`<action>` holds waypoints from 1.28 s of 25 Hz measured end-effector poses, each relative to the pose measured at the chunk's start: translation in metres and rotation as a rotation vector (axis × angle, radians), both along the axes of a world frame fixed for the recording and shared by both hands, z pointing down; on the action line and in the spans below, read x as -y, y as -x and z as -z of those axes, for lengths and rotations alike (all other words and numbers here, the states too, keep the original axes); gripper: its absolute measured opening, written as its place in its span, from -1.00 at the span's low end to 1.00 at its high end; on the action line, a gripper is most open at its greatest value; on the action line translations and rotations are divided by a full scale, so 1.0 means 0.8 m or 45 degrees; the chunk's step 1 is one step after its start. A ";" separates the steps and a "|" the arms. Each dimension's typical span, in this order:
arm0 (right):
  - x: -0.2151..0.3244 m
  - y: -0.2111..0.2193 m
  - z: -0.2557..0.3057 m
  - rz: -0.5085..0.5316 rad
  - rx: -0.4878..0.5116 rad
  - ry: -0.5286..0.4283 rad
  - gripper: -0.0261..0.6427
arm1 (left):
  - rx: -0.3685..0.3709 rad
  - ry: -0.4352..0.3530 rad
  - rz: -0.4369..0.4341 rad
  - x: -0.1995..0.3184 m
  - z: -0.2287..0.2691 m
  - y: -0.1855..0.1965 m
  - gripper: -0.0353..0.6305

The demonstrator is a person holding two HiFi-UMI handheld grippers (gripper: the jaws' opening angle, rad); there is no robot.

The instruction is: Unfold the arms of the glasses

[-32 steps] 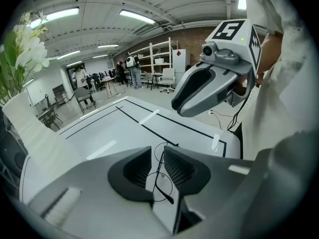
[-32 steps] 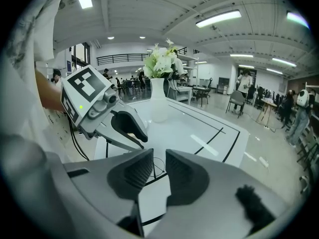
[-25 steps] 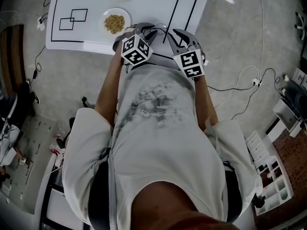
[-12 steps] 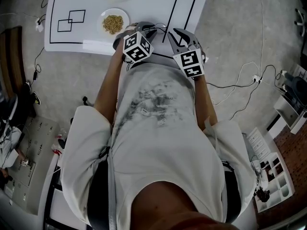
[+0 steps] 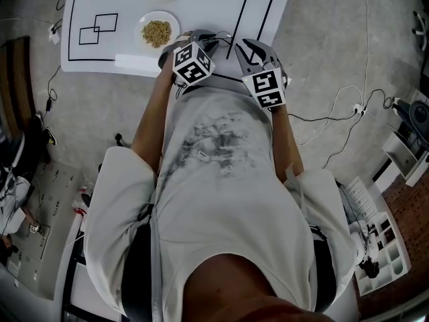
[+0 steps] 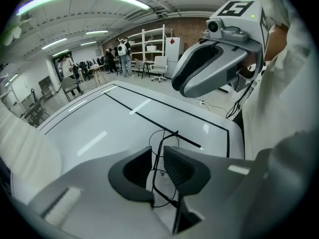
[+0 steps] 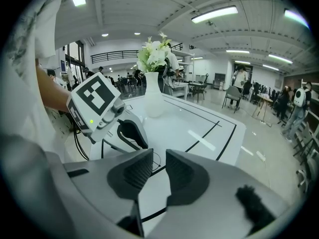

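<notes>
The glasses [image 6: 155, 179] have a thin black wire frame. They stand on edge between the jaws of my left gripper [image 6: 158, 156], which is shut on the frame. One thin arm [image 6: 188, 140] sticks out to the right past the jaws, above the white table [image 6: 99, 128]. My right gripper [image 7: 159, 166] hangs just to the right, open, with a clear gap and nothing between its pads. From it, the left gripper [image 7: 130, 133] shows at close range. In the head view both grippers, left [image 5: 201, 45] and right [image 5: 247, 51], hover over the table's near edge.
A plate of brownish food [image 5: 159, 31] sits left of the grippers. A white vase of flowers [image 7: 153, 96] stands at the far side. Black lines [image 5: 249, 9] and two drawn squares [image 5: 98, 29] mark the tabletop. Cables lie on the floor to the right.
My left gripper has tipped and shifted slightly toward the table's far side, glasses still in it. The right gripper has stayed put.
</notes>
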State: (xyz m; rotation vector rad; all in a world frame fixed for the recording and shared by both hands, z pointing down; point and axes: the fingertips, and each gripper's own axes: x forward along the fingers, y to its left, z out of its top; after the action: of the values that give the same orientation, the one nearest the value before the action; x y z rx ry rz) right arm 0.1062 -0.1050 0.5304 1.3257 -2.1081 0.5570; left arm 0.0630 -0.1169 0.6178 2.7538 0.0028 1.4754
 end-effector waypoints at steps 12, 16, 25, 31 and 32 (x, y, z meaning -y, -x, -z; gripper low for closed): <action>-0.005 -0.002 -0.002 -0.015 0.002 0.005 -0.67 | -0.010 0.041 0.008 -0.002 -0.002 -0.003 -0.79; -0.006 -0.001 -0.004 -0.013 0.002 0.008 -0.67 | -0.009 0.040 0.005 -0.002 -0.001 -0.002 -0.83; -0.005 0.004 -0.009 0.006 0.002 0.021 -0.67 | -0.037 0.053 0.001 -0.007 0.004 0.001 -0.84; -0.005 0.000 -0.011 -0.010 0.002 0.029 -0.67 | -0.062 0.062 -0.013 -0.013 0.010 0.005 -0.84; -0.005 -0.002 -0.013 -0.015 0.001 0.033 -0.67 | -0.068 0.064 -0.013 -0.014 0.011 0.005 -0.84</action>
State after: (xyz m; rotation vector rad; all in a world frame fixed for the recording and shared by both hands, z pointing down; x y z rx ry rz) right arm 0.1076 -0.1010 0.5409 1.3242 -2.0884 0.5880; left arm 0.0590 -0.1060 0.6086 2.7563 0.0544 1.3842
